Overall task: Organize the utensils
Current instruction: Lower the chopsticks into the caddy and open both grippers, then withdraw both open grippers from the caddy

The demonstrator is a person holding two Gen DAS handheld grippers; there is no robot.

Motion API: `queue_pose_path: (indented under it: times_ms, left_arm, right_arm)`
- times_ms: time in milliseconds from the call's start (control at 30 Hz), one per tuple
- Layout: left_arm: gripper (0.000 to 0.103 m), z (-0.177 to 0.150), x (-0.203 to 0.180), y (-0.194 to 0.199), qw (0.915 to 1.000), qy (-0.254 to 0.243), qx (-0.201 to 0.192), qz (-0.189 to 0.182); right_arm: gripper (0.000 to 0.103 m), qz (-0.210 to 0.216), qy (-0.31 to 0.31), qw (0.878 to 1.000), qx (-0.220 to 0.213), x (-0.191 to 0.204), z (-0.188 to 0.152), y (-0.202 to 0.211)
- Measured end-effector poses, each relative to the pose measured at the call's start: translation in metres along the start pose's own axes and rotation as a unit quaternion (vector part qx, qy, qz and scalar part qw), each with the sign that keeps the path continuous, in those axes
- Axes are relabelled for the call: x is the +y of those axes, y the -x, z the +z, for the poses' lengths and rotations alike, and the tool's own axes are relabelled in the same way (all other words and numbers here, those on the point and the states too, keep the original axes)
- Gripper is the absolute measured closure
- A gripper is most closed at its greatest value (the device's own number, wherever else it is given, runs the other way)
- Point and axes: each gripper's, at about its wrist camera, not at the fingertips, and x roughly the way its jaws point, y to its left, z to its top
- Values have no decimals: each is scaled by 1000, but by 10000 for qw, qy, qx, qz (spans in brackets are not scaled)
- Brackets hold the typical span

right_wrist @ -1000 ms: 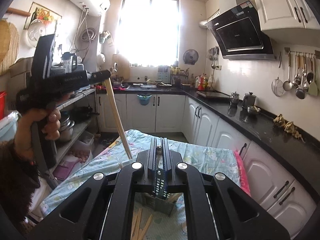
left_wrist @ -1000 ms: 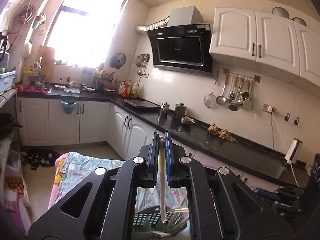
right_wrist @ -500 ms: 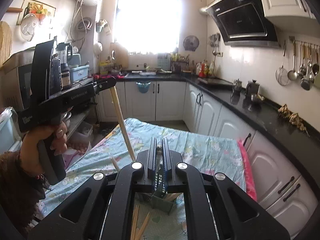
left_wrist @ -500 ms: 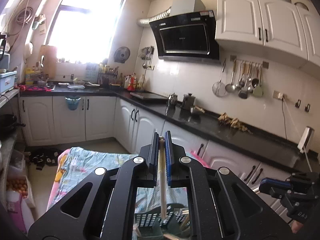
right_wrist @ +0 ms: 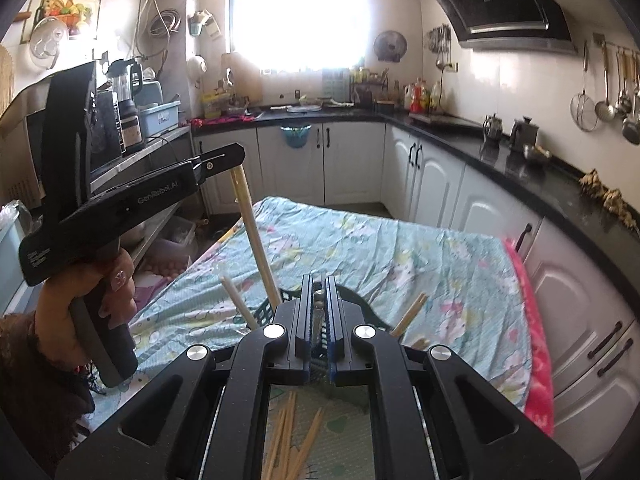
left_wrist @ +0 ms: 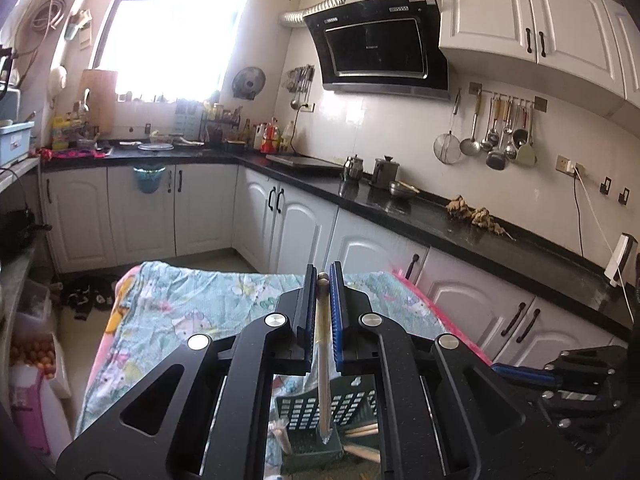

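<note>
**Now: stick into basket, left-hand entry**

Item: wooden stick point(left_wrist: 322, 356), clamped upright between the jaws of the left gripper point(left_wrist: 322, 280), lower tip just inside the dark basket point(left_wrist: 304, 416) on the cloth-covered table point(right_wrist: 360, 248).
Right gripper point(right_wrist: 319, 292): jaws nearly together on something thin and metallic; what it is cannot be told.
Loose chopsticks point(right_wrist: 288, 436) lie on the cloth near the basket; others lean inside it.
Handling note: likely best to lower the stick straight, keep it vertical, and part the jaws only once the tip rests on the basket floor, clear of the leaning sticks.
</note>
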Motion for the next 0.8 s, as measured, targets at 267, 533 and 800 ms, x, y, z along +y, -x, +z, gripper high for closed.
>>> queue_pose_path:
  times_ms: [267, 533, 800]
  left_arm:
    - [77, -17, 10, 1, 9996, 166, 192, -117]
    - [38, -16, 13, 37, 9990, 331, -45, -297]
    - [15, -35, 13, 69, 9985, 465, 2, -305]
  right_arm:
    - [75, -45, -333, 9994, 48, -15, -19, -2]
    - [64, -365, -363, 9984, -230, -28, -32, 26]
    - [55, -662, -132, 9969, -393, -25, -50, 48]
